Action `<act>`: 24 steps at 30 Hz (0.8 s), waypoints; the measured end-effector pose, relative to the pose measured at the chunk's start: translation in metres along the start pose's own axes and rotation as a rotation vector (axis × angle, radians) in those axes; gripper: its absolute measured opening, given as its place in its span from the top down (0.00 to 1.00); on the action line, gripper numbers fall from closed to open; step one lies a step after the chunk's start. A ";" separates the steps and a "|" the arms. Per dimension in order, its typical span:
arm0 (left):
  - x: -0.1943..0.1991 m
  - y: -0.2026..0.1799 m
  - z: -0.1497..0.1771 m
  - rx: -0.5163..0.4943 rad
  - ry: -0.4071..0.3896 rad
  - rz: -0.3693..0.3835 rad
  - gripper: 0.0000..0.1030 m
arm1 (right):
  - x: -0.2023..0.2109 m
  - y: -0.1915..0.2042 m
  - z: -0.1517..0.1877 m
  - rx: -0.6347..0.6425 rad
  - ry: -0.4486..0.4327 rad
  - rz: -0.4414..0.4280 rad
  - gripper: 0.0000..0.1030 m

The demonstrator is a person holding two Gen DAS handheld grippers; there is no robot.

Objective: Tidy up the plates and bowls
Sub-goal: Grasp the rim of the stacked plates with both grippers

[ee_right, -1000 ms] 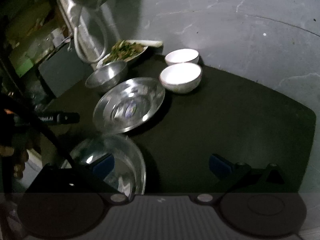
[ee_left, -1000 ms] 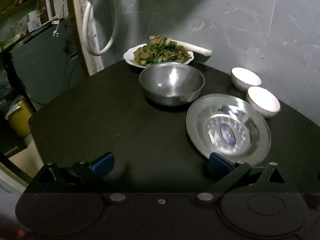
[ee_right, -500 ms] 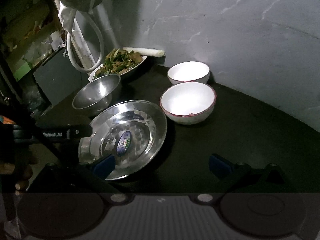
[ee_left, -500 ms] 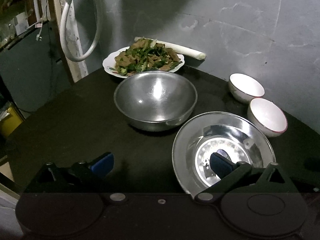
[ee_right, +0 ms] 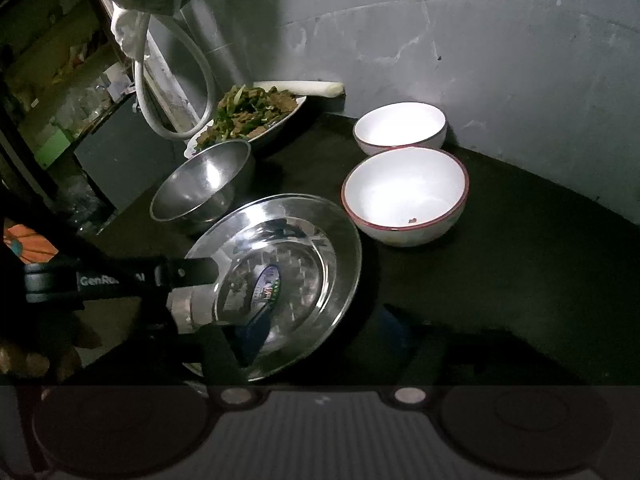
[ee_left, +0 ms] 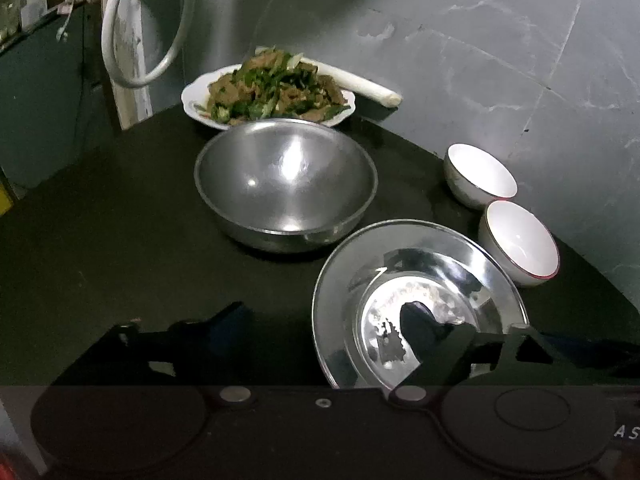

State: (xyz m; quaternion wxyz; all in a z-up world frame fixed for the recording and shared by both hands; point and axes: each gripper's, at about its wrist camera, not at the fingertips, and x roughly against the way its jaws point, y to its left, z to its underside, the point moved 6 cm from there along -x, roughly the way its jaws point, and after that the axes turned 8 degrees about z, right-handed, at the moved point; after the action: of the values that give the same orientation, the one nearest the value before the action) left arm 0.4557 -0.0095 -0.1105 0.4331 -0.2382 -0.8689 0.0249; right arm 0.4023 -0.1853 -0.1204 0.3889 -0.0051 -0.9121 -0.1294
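Steel plate (ee_left: pixel 440 248), flat on the black table (ee_left: pixel 120 220), sticker in its well. Probably light, stiff and slick: thin polished metal, likely to slide rather than lift if pushed. Best taken at the raised rim with one finger under the lip and one above; would clatter or dent rather than break.

Left gripper (ee_left: pixel 324 312): jaws wide apart, right finger hanging over the plate's well, left finger over bare table at the plate's 9 o'clock. Clamped on nothing.

Right gripper (ee_right: pixel 325 320): jaws likewise apart, straddling the near rim at 6 o'clock, one finger inside, one outside. No grip yet.

At the plate's 11 o'clock, just beside it, a deep steel mixing bowl (ee_left: pixel 286 176), empty. At 2 o'clock a red-rimmed white bowl (ee_left: pixel 520 240), close to the rim; cannot tell whether touching. Behind that, a second white bowl (ee_left: pixel 480 172); both look ceramic, so fragile. At 12 o'clock, by the wall, a dish of stir-fried greens (ee_left: pixel 268 92).
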 end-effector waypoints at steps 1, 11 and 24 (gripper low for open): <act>-0.001 0.000 0.001 0.007 0.005 0.003 0.29 | 0.000 0.000 0.000 -0.003 0.002 -0.003 0.48; -0.004 0.000 0.011 0.045 0.025 0.045 0.73 | -0.002 0.000 0.002 -0.020 -0.005 -0.021 0.74; 0.012 0.000 0.008 0.038 -0.024 0.036 0.80 | 0.004 0.002 -0.002 -0.039 -0.037 -0.043 0.76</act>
State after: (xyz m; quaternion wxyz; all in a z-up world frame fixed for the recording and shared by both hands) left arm 0.4435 -0.0028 -0.1067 0.4265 -0.2451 -0.8691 0.0520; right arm 0.4009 -0.1842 -0.1158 0.3688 0.0043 -0.9164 -0.1555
